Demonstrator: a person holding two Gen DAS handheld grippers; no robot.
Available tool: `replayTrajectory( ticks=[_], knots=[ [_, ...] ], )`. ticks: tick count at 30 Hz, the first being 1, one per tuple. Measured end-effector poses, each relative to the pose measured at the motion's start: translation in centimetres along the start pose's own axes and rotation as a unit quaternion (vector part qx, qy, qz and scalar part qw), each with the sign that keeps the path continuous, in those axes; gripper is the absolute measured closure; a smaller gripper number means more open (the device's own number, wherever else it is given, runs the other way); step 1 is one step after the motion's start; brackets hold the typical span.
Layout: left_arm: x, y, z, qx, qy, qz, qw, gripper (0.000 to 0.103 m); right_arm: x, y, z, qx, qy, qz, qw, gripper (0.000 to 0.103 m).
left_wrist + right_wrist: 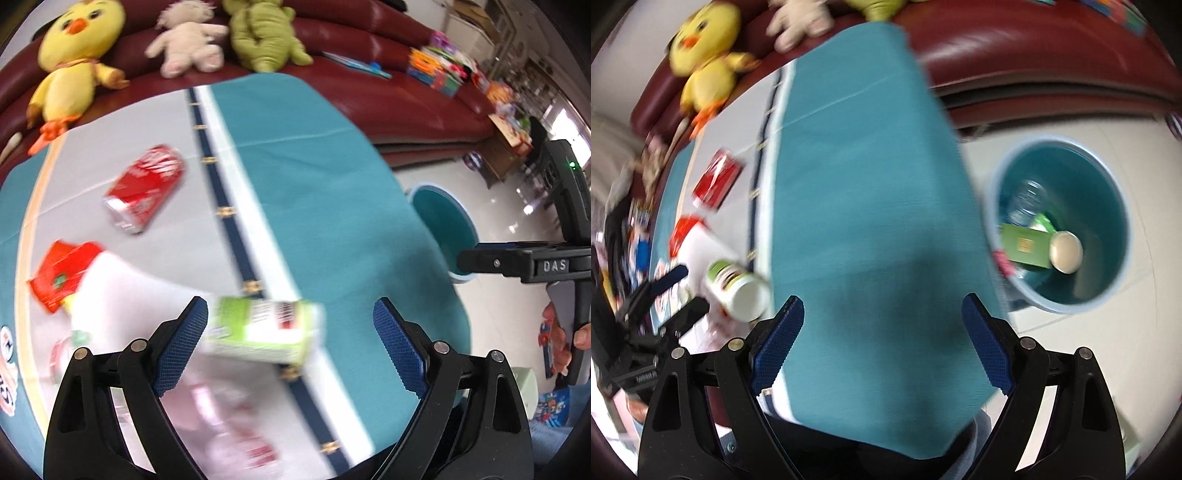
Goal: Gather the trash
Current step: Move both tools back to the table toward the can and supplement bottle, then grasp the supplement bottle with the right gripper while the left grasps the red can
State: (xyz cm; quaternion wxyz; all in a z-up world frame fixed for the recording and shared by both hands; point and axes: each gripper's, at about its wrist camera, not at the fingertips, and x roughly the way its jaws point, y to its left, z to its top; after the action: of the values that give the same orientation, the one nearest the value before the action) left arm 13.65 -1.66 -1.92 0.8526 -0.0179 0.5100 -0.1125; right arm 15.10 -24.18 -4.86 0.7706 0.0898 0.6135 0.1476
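Observation:
My left gripper [291,343] is open wide over the table. A green and white cup [266,332] lies on its side between the blue pads, beside the left pad and well apart from the right one. Farther off lie a red cola can [144,188], a red packet [59,273] and a white sheet [129,291]. My right gripper [882,339] hangs open and empty over the teal tablecloth [864,184]. In the right wrist view the left gripper [690,291] is at the left by the cup [738,291]. A blue bin [1108,288] on the floor holds a bottle, a green box and a cup.
A dark red sofa [388,92] behind the table carries a yellow chick toy [74,62], other plush toys and colourful boxes. A crinkled clear wrapper [229,424] lies at the near table edge. A hand [565,339] holds the right tool's black frame [535,258] over the shiny floor.

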Motion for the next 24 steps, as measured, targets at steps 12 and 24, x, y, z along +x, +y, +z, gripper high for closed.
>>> replayTrajectory(
  ticks=[12,24],
  knots=[
    [-3.3,9.8,-3.7,-0.044,-0.019,0.034,0.9983,0.011,5.1,13.5,1.3,-0.170,0.060,-0.026,0.983,0.020],
    [-3.4,14.8,-4.8,-0.079,-0.021,0.028,0.9962,0.011,9.8,20.0,1.5,-0.288,0.088,-0.086,0.950,0.031]
  ],
)
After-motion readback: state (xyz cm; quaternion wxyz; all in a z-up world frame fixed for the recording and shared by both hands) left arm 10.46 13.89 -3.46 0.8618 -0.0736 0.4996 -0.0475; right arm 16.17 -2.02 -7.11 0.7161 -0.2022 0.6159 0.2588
